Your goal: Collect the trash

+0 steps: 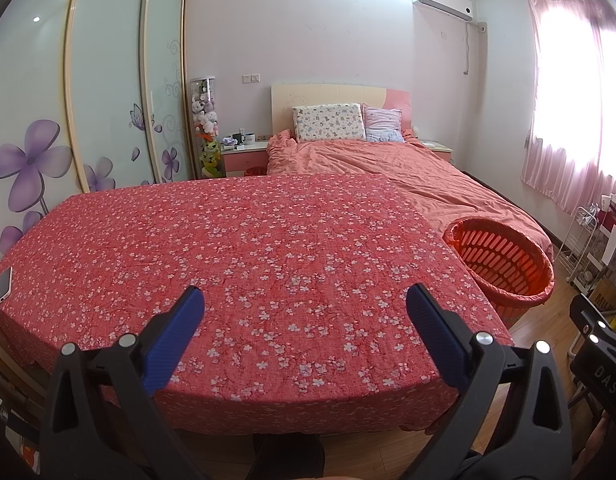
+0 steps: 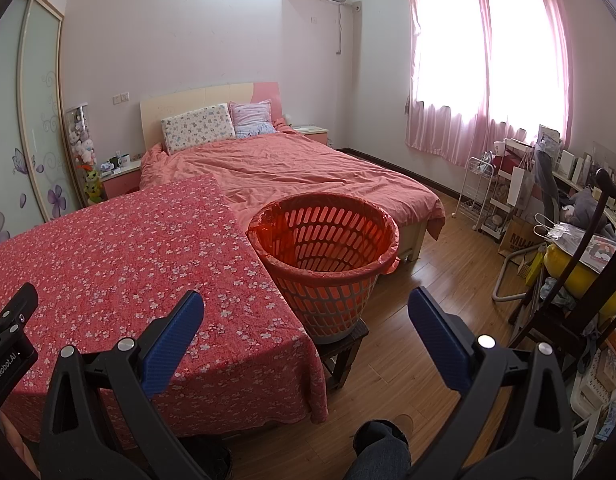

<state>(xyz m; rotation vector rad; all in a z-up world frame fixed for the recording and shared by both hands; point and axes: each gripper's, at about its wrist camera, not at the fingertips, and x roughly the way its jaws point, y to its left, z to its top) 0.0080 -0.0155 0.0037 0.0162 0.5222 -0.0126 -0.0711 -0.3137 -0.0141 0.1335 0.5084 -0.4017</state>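
Ahead of right gripper (image 2: 306,306): basket (image 2: 323,236)

Basket (image 2: 323,240) just right of table (image 2: 120,248), phone (image 1: 3,280) at table's left edge, bed (image 2: 292,172) behind

I hold the left gripper (image 1: 306,300) level with its jaws spread wide, gripping nothing. My right gripper (image 2: 306,304) likewise gapes empty, apparently just beside the left.
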